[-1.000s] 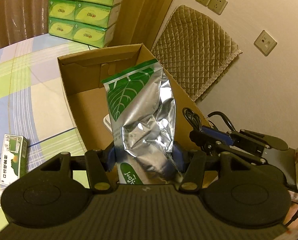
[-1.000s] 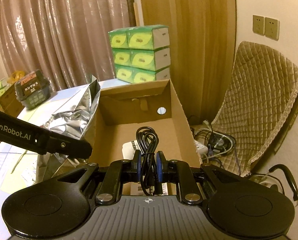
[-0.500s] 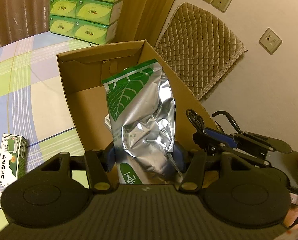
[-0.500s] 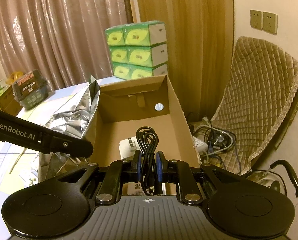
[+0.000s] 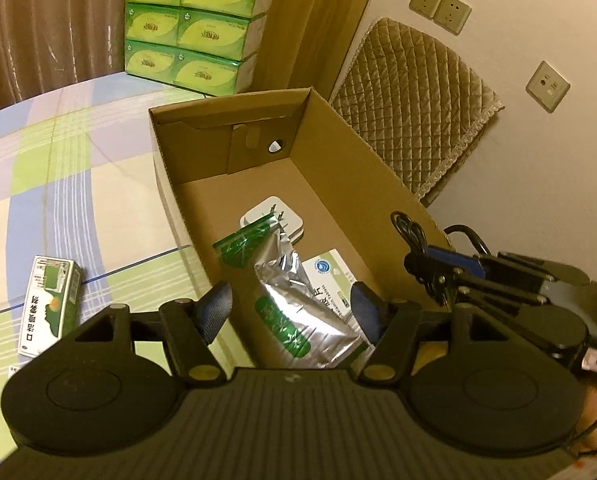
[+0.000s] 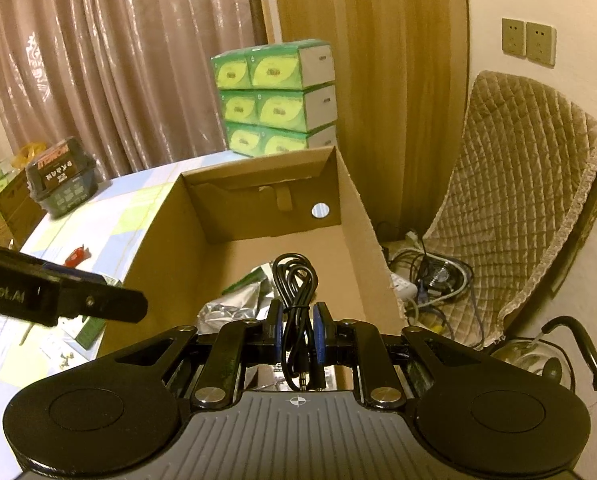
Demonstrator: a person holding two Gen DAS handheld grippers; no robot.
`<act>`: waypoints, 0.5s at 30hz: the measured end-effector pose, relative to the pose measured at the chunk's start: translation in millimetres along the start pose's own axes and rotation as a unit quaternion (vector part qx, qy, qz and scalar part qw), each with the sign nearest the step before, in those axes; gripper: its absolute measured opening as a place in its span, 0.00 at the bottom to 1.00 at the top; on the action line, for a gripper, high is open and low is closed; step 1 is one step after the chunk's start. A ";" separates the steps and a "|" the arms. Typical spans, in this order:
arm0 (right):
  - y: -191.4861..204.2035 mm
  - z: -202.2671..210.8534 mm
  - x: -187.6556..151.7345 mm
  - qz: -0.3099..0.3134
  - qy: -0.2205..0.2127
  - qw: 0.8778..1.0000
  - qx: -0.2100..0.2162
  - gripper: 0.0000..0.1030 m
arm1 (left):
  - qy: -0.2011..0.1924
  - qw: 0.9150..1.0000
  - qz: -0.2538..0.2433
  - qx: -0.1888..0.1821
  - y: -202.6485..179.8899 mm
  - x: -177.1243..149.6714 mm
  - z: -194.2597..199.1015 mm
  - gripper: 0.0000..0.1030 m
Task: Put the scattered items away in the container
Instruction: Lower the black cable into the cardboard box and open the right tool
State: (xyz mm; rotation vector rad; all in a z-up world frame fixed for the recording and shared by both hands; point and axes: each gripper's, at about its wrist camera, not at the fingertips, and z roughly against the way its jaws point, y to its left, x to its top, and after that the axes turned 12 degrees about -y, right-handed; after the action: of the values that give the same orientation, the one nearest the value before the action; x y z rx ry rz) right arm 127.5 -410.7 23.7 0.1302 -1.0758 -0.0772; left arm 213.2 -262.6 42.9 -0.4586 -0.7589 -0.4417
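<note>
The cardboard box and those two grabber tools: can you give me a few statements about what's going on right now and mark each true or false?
1. The left gripper is open, holding nothing. True.
2. The foil pouch lies on the table outside the box. False: it lies inside the box, partly over a white packet.
3. The right gripper is shut on a black cable. True.
4. The box contains nothing but the pouch. False: a white charger and the white packet are in there too.
5. A small green carton lies on the table outside the box. True.
6. The green tissue packs are stacked inside the box. False: they stand behind it.
</note>
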 end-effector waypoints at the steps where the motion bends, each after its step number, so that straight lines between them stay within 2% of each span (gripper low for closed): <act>1: 1.2 -0.5 0.3 0.000 0.000 1.000 0.001 0.12 | -0.001 1.000 -0.003 0.001 -0.3 -1.1 1.7 0.59; 5: 4.3 -1.7 4.1 0.000 -0.023 1.000 0.004 0.13 | -0.006 1.000 -0.009 0.002 0.3 -5.0 10.2 0.59; 6: 5.0 -2.4 5.3 0.003 -0.030 1.000 0.004 0.17 | -0.006 1.000 -0.009 0.001 1.1 -6.0 11.9 0.59; 8: 3.3 -3.0 7.4 -0.007 -0.035 0.999 0.008 0.63 | -0.009 1.000 -0.010 0.004 2.6 -8.5 16.2 0.60; 9: 1.8 -1.0 7.9 -0.015 -0.042 0.999 0.009 0.66 | -0.011 1.000 -0.012 0.006 3.4 -10.1 18.7 0.61; 15: 0.9 11.5 8.1 -0.020 -0.046 0.999 0.001 0.66 | -0.023 0.999 -0.012 0.019 13.7 -24.0 36.3 0.64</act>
State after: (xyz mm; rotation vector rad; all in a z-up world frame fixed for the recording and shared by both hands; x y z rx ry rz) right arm 121.3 -411.6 36.3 0.1518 -1.1662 -0.1192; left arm 185.1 -226.6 45.2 -0.4251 -0.8174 -0.4397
